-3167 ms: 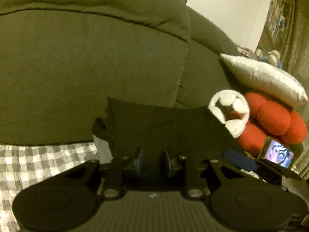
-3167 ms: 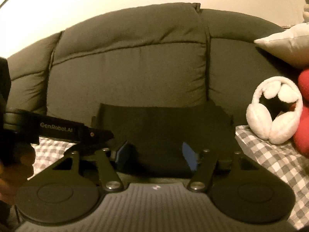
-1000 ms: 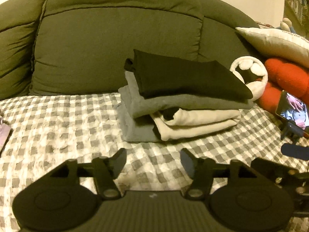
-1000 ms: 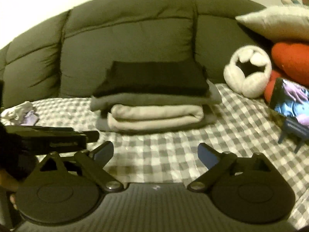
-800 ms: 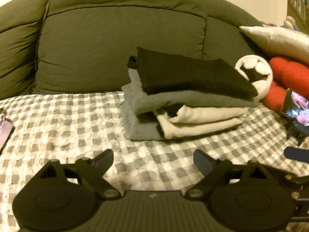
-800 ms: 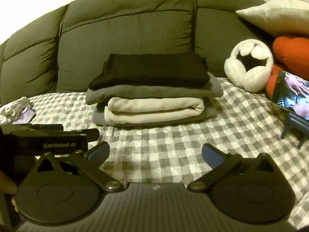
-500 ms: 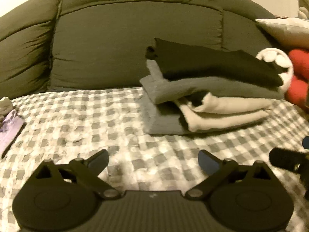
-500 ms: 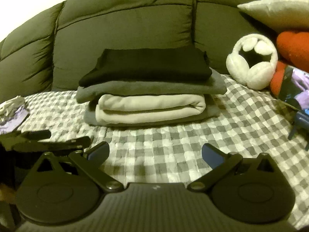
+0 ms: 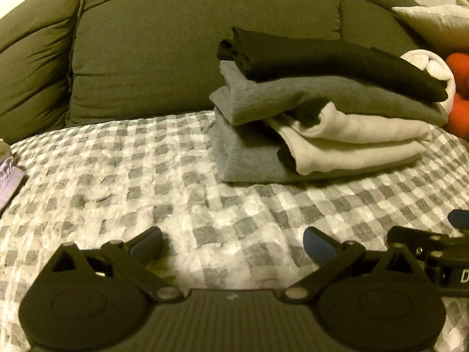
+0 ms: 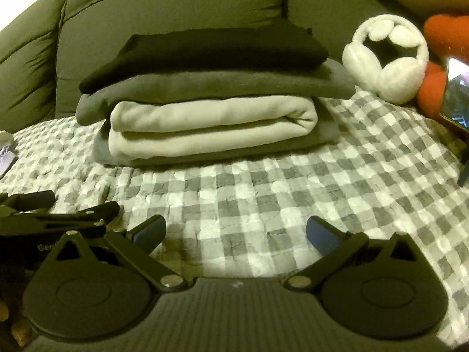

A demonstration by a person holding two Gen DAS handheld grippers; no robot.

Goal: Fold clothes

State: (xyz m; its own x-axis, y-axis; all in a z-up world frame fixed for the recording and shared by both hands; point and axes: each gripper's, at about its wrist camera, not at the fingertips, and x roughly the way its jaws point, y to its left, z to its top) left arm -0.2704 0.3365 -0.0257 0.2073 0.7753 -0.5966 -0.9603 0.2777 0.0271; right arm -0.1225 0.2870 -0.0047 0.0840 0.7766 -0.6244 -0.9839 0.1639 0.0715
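Left gripper (image 9: 233, 243): spread wide, nothing between the blue pads, hung over the checked cover (image 9: 117, 176) in front of the clothes.
Right gripper (image 10: 236, 233): likewise spread wide and empty, over the same checked cover, short of the pile.
Neighbouring tool: seen at the right edge of the left wrist view and at the left edge of the right wrist view, just beside each gripper.
Stack of folded clothes (image 10: 205, 102): sat on the cover against the dark sofa back (image 10: 176, 3), apart from both grippers.
Black garment (image 9: 322, 61): folded, lay on top of the stack.
Grey garment (image 10: 222, 83): lay under the black one, its edges sticking out past it.
Cream garment (image 10: 211, 126): folded double, lay below the grey one, with another grey layer beneath.
White earmuffs (image 10: 387, 55): leaned beside the stack on its right.
Red plush (image 10: 445, 35): behind the earmuffs.
Phone screen (image 10: 457, 94): propped at the far right, partly cut off.
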